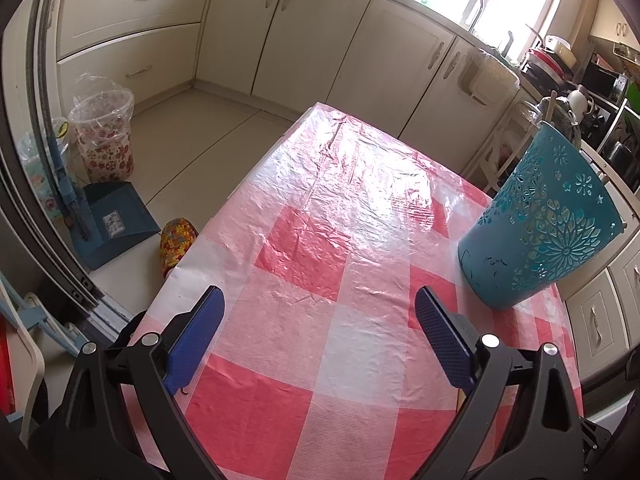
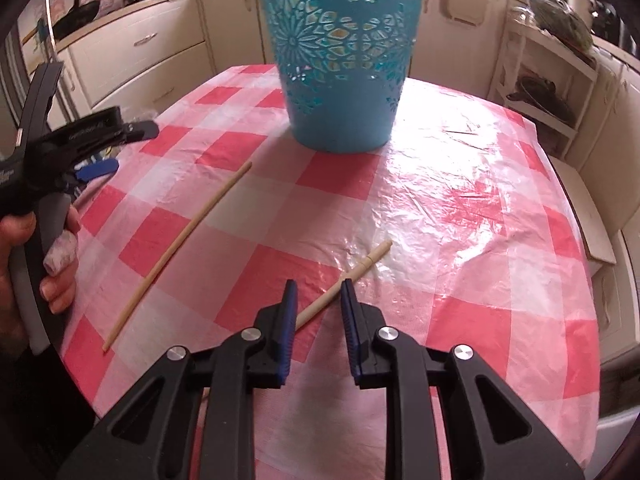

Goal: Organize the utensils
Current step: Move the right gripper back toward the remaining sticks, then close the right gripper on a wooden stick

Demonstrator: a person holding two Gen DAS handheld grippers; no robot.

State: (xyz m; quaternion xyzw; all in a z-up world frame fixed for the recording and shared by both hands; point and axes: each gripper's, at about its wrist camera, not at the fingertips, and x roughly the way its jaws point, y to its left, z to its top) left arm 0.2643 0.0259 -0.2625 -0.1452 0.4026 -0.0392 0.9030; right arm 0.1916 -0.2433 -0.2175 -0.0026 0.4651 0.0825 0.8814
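A teal cut-out bucket [image 2: 340, 60] is standing upright on the checked tablecloth. Two pale wooden chopsticks are lying flat nearer the camera, well apart: one [image 2: 180, 252] slanting left, the other [image 2: 352, 272] angled right.

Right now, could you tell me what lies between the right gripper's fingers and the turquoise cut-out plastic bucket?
In the right wrist view, a thick wooden stick runs out from between the fingers; beyond it only checked tablecloth reaches the bucket.

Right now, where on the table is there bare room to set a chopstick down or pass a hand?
Bare cloth lies right of the blue basket, out to the tablecloth edge, and on the far half beyond the left gripper. Crowded: the near strip, where the right gripper straddles one chopstick and the other chopstick lies leftward.
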